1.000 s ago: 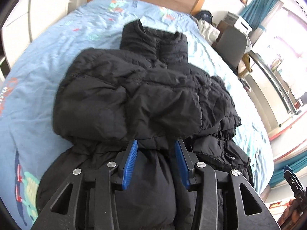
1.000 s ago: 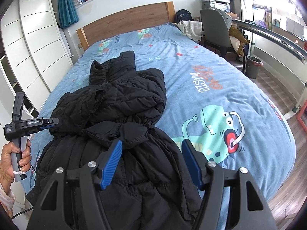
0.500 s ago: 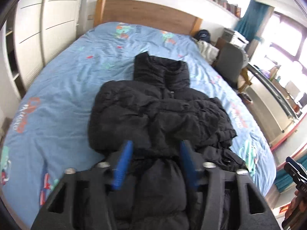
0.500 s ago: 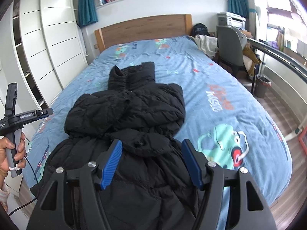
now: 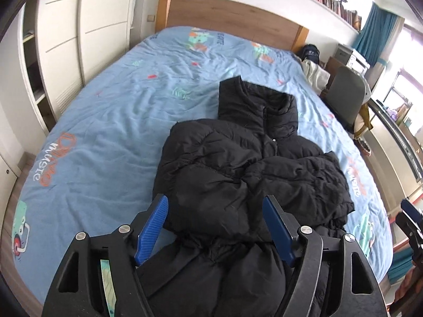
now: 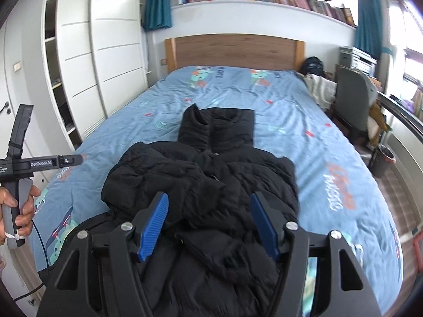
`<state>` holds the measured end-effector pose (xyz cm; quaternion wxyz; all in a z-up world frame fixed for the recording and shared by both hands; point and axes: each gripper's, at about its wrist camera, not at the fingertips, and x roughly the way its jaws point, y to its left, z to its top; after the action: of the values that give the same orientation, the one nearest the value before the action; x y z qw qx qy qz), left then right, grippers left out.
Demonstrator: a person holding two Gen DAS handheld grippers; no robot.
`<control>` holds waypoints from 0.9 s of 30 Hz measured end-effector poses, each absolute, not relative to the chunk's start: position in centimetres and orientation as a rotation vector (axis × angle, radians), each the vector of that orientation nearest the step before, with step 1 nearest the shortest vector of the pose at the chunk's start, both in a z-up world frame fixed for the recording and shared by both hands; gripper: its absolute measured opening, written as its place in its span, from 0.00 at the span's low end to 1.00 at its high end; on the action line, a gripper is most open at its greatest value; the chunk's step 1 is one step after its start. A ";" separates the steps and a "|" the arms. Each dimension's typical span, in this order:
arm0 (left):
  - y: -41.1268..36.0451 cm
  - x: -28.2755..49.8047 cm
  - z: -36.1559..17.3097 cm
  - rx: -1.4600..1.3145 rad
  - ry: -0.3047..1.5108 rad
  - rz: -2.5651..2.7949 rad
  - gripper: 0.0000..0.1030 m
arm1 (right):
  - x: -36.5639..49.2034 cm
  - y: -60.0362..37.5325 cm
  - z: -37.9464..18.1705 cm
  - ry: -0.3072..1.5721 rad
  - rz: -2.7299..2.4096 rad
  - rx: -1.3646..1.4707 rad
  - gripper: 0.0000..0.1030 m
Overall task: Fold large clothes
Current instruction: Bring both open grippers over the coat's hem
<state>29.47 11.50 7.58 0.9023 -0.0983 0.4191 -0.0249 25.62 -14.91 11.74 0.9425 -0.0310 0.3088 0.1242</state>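
A black puffer jacket lies on the blue bed, collar toward the headboard, both sleeves folded across its chest. It also shows in the right wrist view. My left gripper is open and empty, raised above the jacket's lower part. My right gripper is open and empty, also held above the lower part. The left gripper appears from the side in the right wrist view, held in a hand at the bed's left edge.
A wooden headboard stands at the far end. White wardrobes line the left side. A grey chair, a desk and a bin stand to the right of the bed. The jacket's hem hangs near the bed's foot.
Both grippers have pulled back and risen away from the jacket, so more of the bed and room shows. The left gripper's jaws have opened wider. The jacket has not moved.
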 end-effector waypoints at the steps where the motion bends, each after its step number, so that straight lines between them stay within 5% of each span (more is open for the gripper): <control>1: 11.4 30.2 7.1 -0.200 0.874 -0.053 0.71 | 26.9 -14.1 11.3 0.637 0.266 -0.071 0.61; 16: 9.1 39.0 -3.2 -0.096 0.960 -0.060 0.71 | 39.3 -7.8 1.0 0.779 0.369 -0.124 0.61; 20: 9.6 38.4 -6.5 -0.075 0.948 -0.028 0.87 | 40.2 -8.2 -3.1 0.843 0.365 -0.112 0.61; 27: 9.6 37.1 -9.2 -0.076 0.902 -0.010 0.94 | 40.6 -9.1 -7.3 0.879 0.389 -0.095 0.62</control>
<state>37.13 9.62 -9.18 0.8992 -0.0367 0.4360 -0.0049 40.56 -9.07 -7.29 0.8856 -0.0458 0.4227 0.1869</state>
